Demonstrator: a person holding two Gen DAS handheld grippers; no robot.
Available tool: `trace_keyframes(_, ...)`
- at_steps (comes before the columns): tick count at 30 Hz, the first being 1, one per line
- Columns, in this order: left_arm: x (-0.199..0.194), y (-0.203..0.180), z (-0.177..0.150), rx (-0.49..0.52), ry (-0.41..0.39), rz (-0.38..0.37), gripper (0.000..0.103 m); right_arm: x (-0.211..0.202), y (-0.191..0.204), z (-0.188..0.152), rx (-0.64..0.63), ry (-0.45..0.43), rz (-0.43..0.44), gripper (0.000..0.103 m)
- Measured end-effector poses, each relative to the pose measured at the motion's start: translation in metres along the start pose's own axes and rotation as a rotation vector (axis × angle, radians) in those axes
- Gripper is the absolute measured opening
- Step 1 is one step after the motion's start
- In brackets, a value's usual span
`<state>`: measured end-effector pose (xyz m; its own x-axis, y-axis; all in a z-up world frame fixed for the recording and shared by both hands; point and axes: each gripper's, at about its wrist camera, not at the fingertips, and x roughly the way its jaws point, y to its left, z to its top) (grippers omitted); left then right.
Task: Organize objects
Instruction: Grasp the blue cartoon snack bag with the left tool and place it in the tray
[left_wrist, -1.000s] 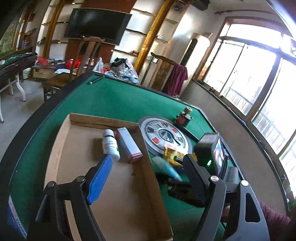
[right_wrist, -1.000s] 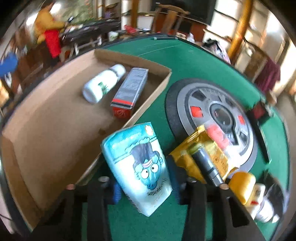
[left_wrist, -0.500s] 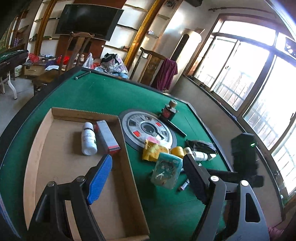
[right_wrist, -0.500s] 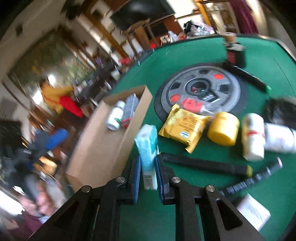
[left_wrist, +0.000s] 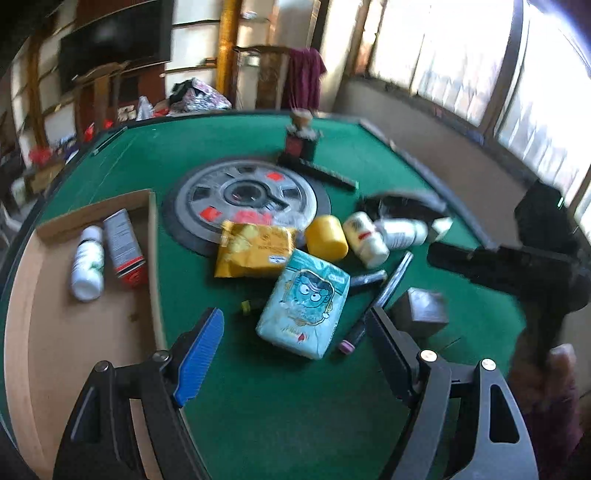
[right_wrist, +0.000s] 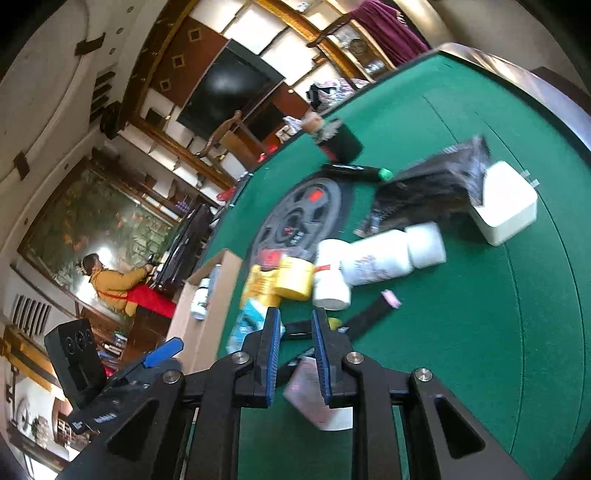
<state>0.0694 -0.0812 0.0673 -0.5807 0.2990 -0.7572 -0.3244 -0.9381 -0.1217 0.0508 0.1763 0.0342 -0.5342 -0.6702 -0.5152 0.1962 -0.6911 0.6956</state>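
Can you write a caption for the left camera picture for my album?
Open left hand-held gripper hovers over a blue cartoon packet beside the cardboard box.

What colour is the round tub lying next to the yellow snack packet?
Yellow. The round tub shows best in the left wrist view.

**Daylight floods in, motion smears both views**

Strong daylight pours through the tall glazed windows (left_wrist: 480, 55), blown out to near white in the left wrist view. The green felt table (left_wrist: 295, 406) stays evenly lit, shadows soft and short. Motion blur smears the far dark wooden shelving (left_wrist: 110, 74) and the small grey cardboard box (left_wrist: 419, 312). In the right wrist view the scene is tilted, the white plastic bottles (right_wrist: 376, 258) streaked. Fisheye bending curves every edge, corners darkening to black.
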Motion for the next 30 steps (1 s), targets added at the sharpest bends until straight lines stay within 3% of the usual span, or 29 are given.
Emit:
trace_keyframes(3,0.032,-0.013,0.005,0.065,0.053,0.075,0.078,0.005,-0.021,0.001,0.052,0.029,0.001,0.023)
trace_keyframes(6,0.053,-0.020,0.009,0.089,0.081,0.087,0.078,-0.001,-0.022,0.002,0.046,0.007,0.008,0.027)
trace_keyframes(8,0.068,-0.027,0.009,0.116,0.107,0.083,0.077,-0.003,-0.024,0.002,0.055,0.002,0.019,0.038)
trace_keyframes(9,0.068,-0.031,0.009,0.136,0.088,0.103,0.072,-0.004,-0.026,0.002,0.062,0.002,0.027,0.041)
trace_keyframes(11,0.065,-0.035,0.010,0.144,0.077,0.094,0.047,-0.005,-0.025,0.003,0.062,-0.001,0.028,0.049)
trace_keyframes(14,0.049,-0.027,0.012,0.079,0.059,0.018,0.043,-0.008,-0.022,0.001,0.048,-0.009,0.031,0.071)
trace_keyframes(17,0.026,-0.020,0.013,0.057,0.017,-0.004,0.043,-0.010,-0.011,-0.001,-0.015,-0.007,0.009,0.072)
trace_keyframes(20,-0.002,-0.008,0.009,0.021,-0.025,-0.029,0.043,-0.005,0.010,-0.010,-0.162,0.053,-0.064,0.072)
trace_keyframes(25,-0.034,0.016,-0.007,-0.075,-0.066,-0.092,0.044,0.017,0.042,-0.034,-0.425,0.145,-0.239,0.072)
trace_keyframes(27,-0.041,0.027,-0.013,-0.116,-0.076,-0.100,0.044,0.030,0.045,-0.044,-0.492,0.170,-0.305,0.067)
trace_keyframes(28,-0.045,0.032,-0.017,-0.132,-0.081,-0.097,0.044,0.038,0.045,-0.046,-0.501,0.188,-0.347,0.059)
trace_keyframes(30,-0.052,0.045,-0.024,-0.168,-0.095,-0.085,0.044,0.044,0.044,-0.047,-0.492,0.212,-0.376,0.058)
